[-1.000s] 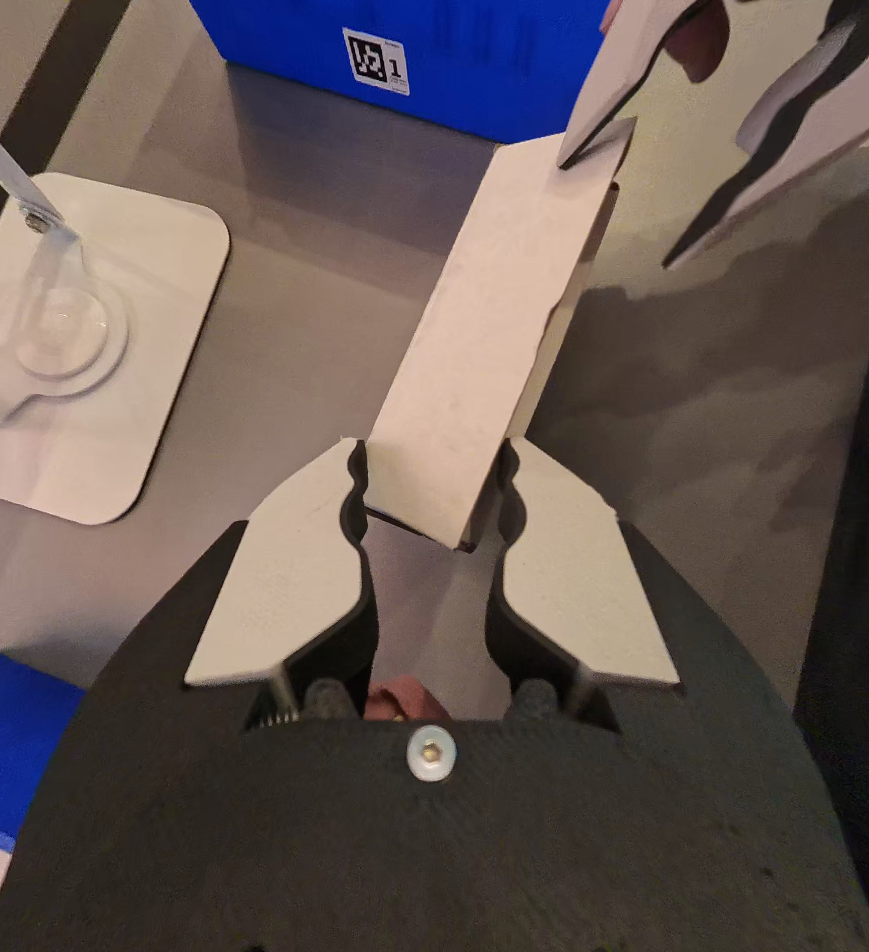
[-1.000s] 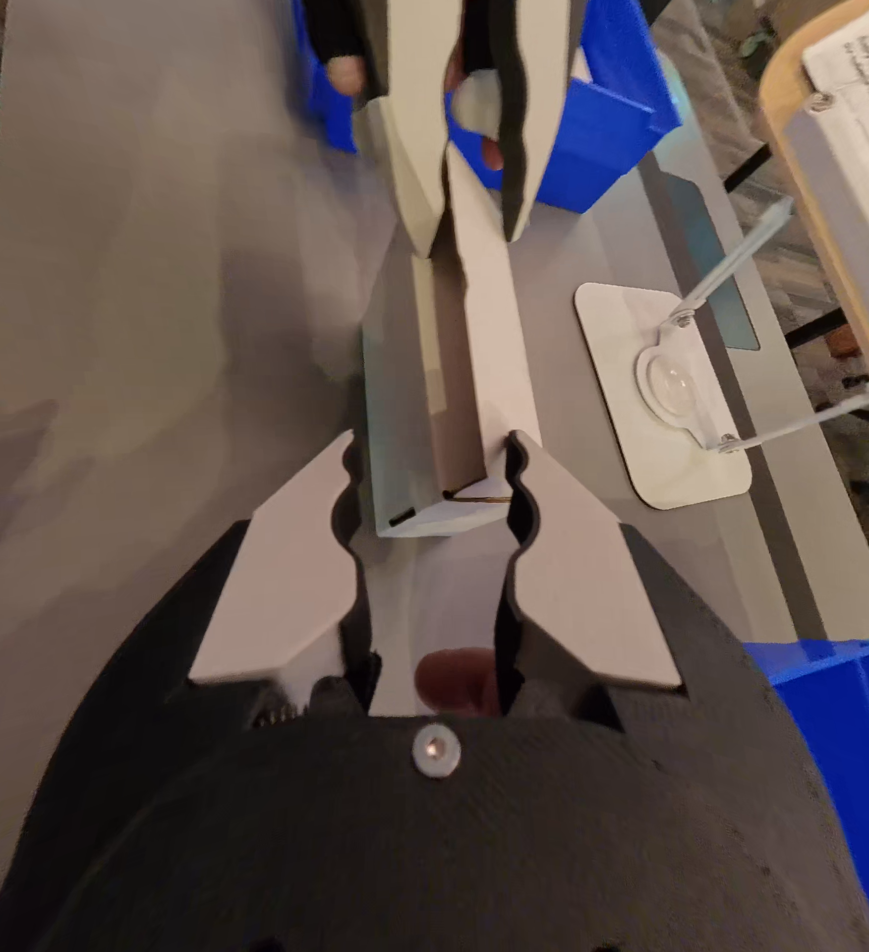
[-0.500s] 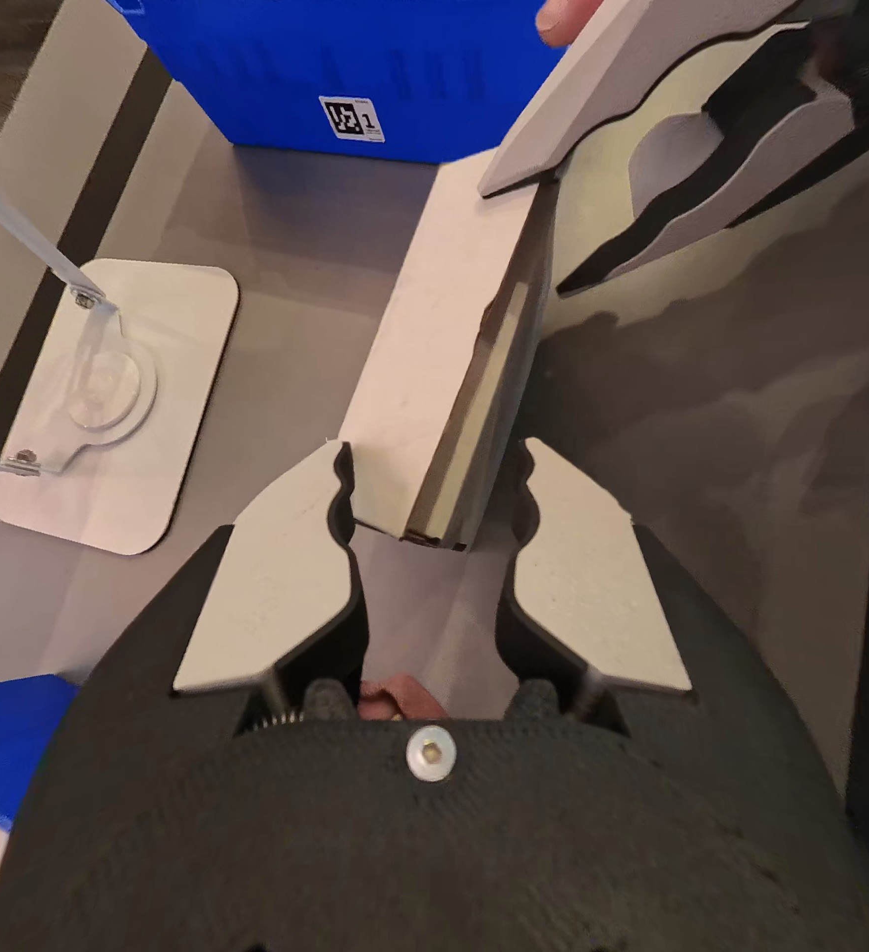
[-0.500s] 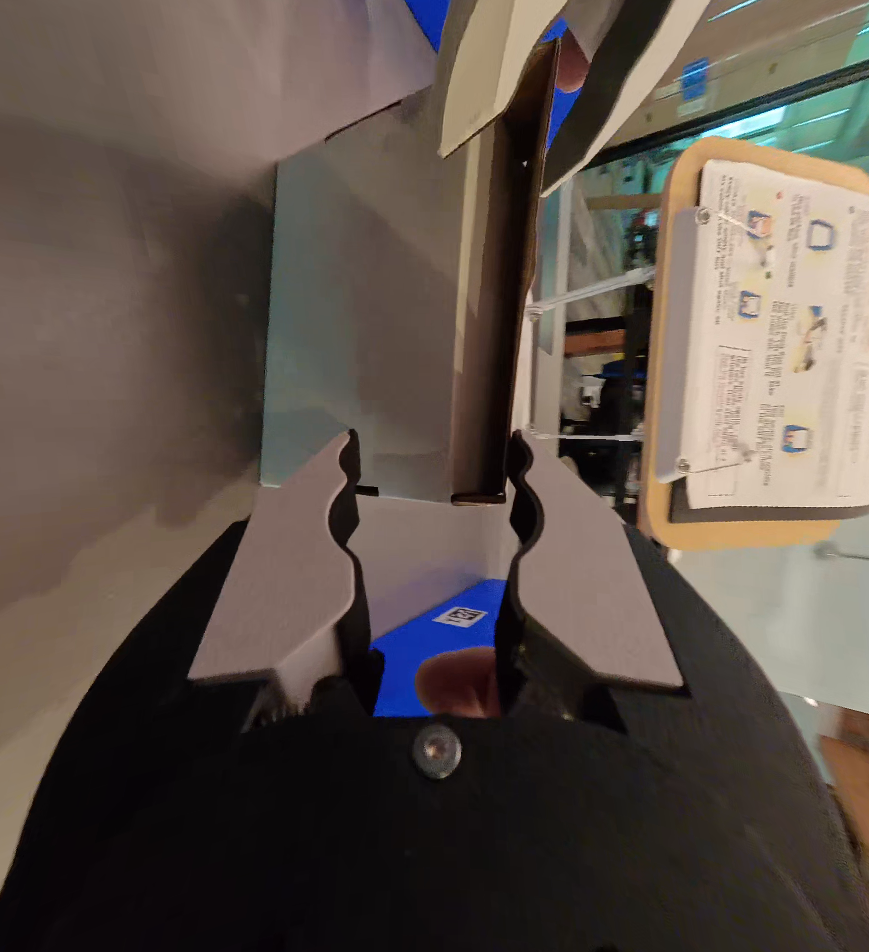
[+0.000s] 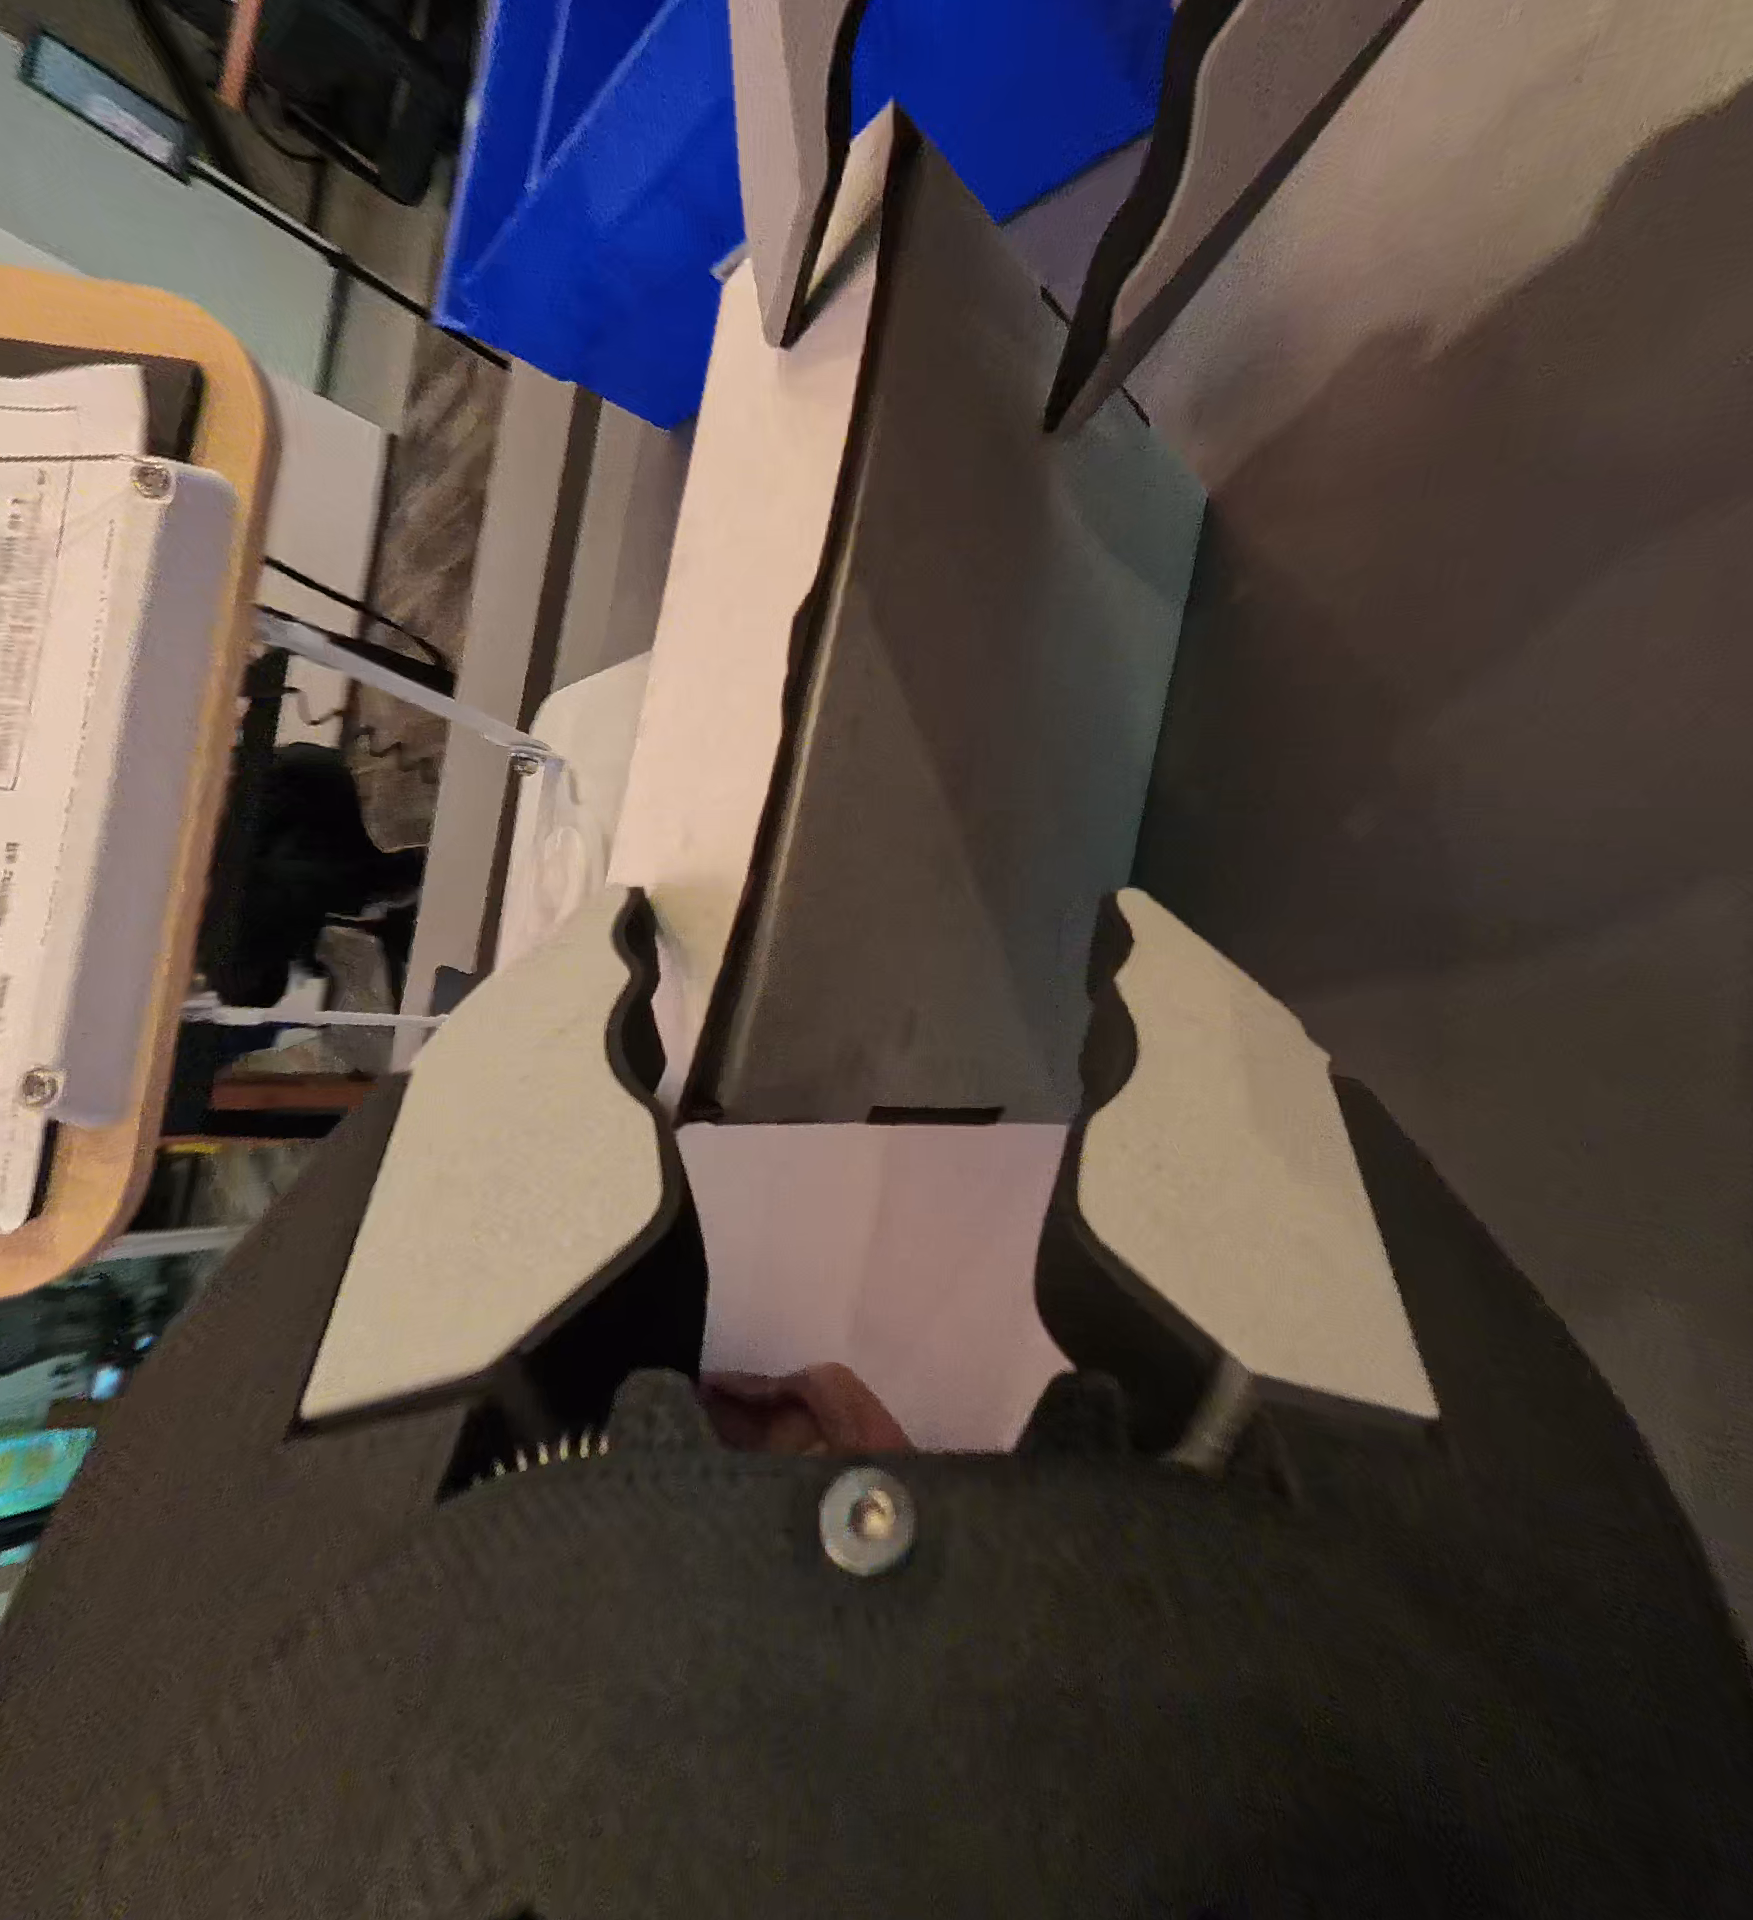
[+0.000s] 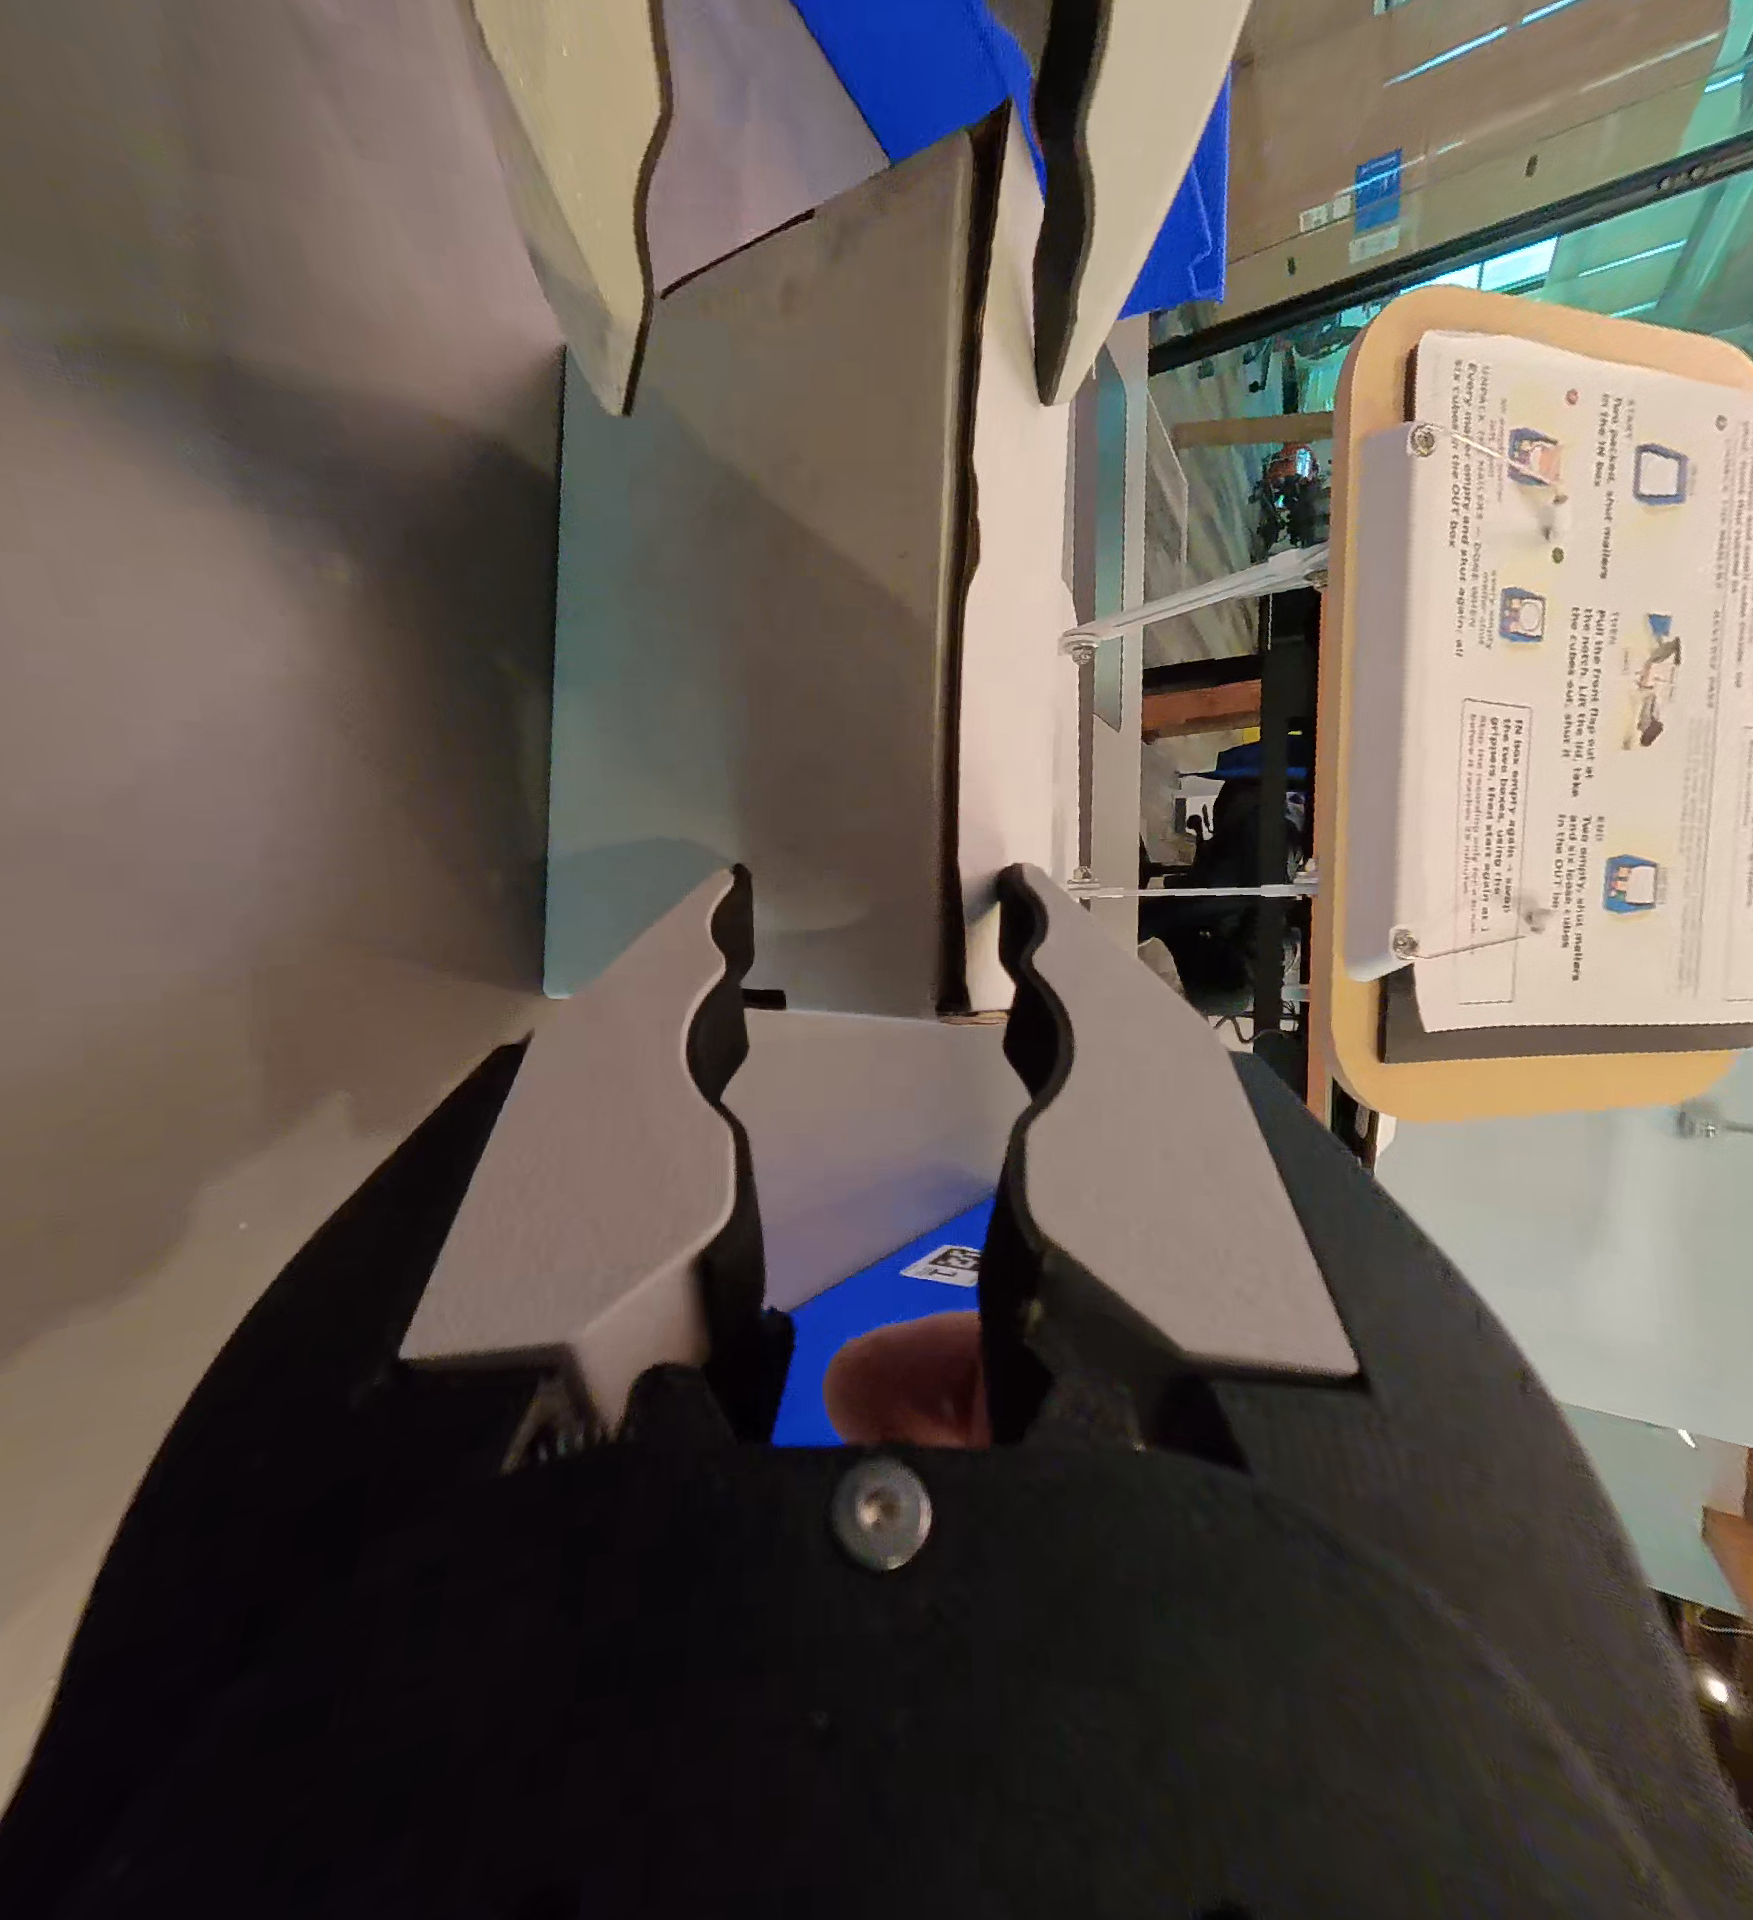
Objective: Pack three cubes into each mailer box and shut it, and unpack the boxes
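Step in hand, as I read it: carrying/turning one flat white cardboard mailer box (image 5: pixel 747 644) w/ both claws, one at each end. It's held up on edge, off the grey tabletop (image 5: pixel 1526 675).

Left claw (image 5: pixel 877 1023): fingers spread to about the box's thickness, near end of box sits betw. them. Left pad touches the white face; right pad looks just beside the dark shaded side, contact not clear. So it brackets the end, firm pinch or not — can't tell.

Right claw (image 6: pixel 877 883): fingers partly apart, straddling the opposite end. Box edge runs from just ahead of the tips away toward the other claw. Clamp vs. loose cradle — can't tell either.

Box looks shut; a thin dark seam runs along its edge. No cubes visible, so contents unknown.

Blue plastic bin (image 5: pixel 591 208) lies beyond the far end of the box in left view; another blue bin w/ a small white tag (image 6: pixel 882 1309) shows below the right claw. Wooden-framed board w/ instruction sheet (image 6: pixel 1568 665) off to right claw's right, clear of things.

Next move, my guess: set box down, flat on tabletop to open it, or into a bin if done. Needs both claws moving together, same tilt, so the box doesn't slip or twist out.
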`<action>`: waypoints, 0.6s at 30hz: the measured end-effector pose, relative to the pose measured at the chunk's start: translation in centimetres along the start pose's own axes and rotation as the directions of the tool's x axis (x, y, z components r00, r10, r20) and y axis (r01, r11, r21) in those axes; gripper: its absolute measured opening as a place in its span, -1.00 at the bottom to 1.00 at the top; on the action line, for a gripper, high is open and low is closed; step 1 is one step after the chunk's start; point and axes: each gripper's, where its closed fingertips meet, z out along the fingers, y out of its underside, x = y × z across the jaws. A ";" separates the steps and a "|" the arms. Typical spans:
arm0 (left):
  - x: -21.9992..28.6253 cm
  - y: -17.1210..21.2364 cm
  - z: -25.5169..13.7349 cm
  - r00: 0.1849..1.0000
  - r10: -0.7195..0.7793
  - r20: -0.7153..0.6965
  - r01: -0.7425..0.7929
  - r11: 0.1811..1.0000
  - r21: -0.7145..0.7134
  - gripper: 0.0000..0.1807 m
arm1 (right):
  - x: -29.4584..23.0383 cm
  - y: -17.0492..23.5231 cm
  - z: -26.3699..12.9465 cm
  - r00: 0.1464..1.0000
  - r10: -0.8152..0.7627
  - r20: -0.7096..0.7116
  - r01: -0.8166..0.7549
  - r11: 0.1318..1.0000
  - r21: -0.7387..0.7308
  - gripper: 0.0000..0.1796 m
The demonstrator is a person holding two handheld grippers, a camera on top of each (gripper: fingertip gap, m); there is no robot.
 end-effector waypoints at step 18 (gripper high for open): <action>0.4 -0.1 -0.8 0.976 0.106 0.189 -0.109 0.994 0.010 -0.24 | 2.8 -2.0 0.2 0.652 0.534 0.538 -0.539 0.826 -0.166 -0.12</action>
